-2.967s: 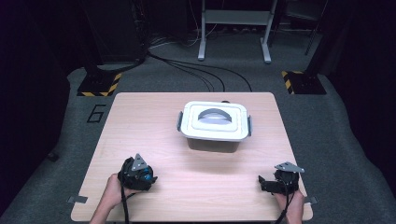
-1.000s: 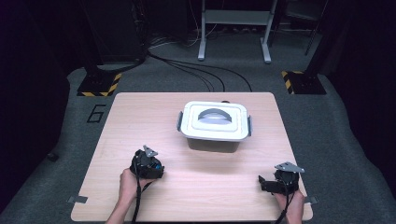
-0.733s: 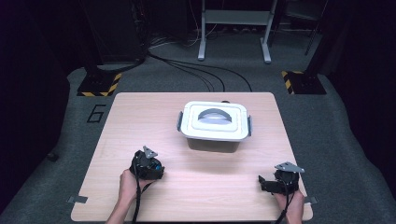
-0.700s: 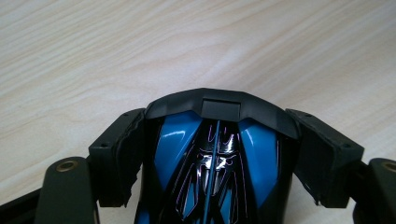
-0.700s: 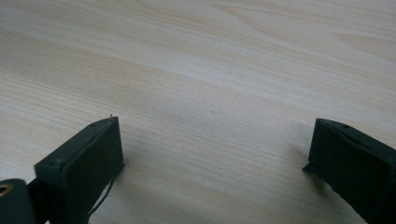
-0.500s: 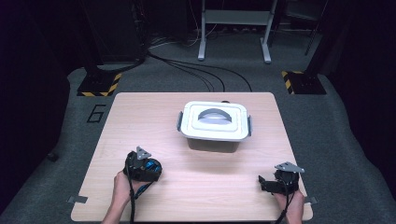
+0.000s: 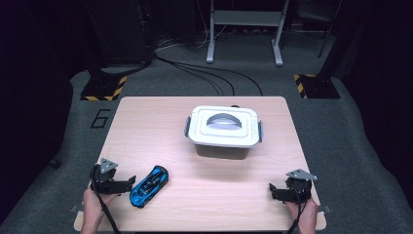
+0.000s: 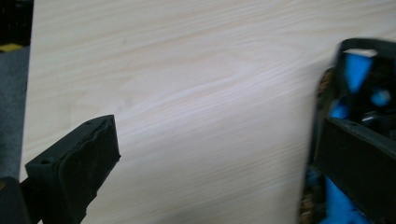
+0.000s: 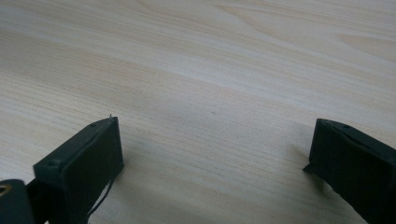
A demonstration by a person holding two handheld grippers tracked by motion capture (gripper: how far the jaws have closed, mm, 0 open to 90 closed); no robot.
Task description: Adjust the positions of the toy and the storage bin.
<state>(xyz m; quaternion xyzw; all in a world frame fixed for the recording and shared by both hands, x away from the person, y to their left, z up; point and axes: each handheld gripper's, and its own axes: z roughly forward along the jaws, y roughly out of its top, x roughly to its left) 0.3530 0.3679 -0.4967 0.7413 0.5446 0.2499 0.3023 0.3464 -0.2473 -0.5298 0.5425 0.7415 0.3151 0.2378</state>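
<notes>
I see a pale wood-grain tabletop (image 7: 146, 126). On it, toward the far side, sits a white lidded container (image 7: 223, 130) with grey side latches. A blue toy car (image 7: 149, 185) lies near my front-left corner, angled diagonally, well apart from the container.

A light wooden table (image 7: 146, 122) stands on grey carpet (image 7: 341, 126); black cables (image 7: 204, 73), hazard-striped feet (image 7: 102, 90) and what may be a metal stand (image 7: 243, 19) occupy the dark background.
</notes>
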